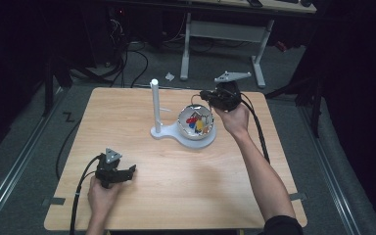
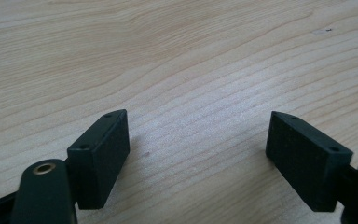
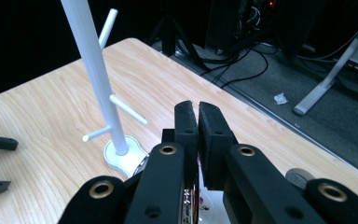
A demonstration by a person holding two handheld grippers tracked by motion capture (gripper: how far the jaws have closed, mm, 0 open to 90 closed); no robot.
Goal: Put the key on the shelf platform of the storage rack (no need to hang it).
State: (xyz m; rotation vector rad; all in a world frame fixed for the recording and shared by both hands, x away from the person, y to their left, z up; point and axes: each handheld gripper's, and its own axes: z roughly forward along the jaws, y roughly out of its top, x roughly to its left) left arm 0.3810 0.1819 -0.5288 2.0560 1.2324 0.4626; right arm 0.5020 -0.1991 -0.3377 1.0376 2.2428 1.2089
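The right gripper is clenched, nothing seen between its jaws, above one bowl beside one white stand. The left gripper is held wide apart over the table.

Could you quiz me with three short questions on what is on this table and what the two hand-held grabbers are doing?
1. True or false: the left gripper has its jaws spread apart over bare wood.
2. What sits in the bowl? A) small colourful pieces B) water C) nothing
3. Fill in: the white stand rises from its base just to the ____ of the bowl in the high view.

Key:
1. True. The jaws stand wide with nothing between them.
2. A. Red, blue and yellow bits show inside; the right gripper, jaws shut together, is by the bowl's far right edge.
3. Left. The stand has short side pegs.
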